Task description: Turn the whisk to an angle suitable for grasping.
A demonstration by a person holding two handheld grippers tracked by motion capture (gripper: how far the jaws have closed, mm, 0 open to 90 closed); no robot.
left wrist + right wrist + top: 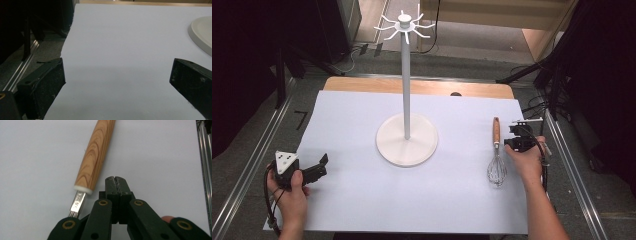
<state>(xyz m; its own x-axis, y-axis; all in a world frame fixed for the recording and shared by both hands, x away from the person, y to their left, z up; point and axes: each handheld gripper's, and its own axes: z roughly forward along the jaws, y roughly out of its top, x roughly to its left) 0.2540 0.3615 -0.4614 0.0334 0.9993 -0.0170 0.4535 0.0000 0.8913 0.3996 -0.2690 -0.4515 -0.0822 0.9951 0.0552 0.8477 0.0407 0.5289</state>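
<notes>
right tool closed beside whisk on white sheet.

A white sheet covers the wooden surface; grey floor, metal rails, dark curtains around

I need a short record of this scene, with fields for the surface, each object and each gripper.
surface: white sheet on the table
stand: white hook stand, upright at the sheet's middle
whisk: whisk with wooden handle, lying flat at the right
left gripper: left gripper, jaws open, nothing between them
right gripper: right gripper, jaws shut, empty, beside the whisk handle
</notes>
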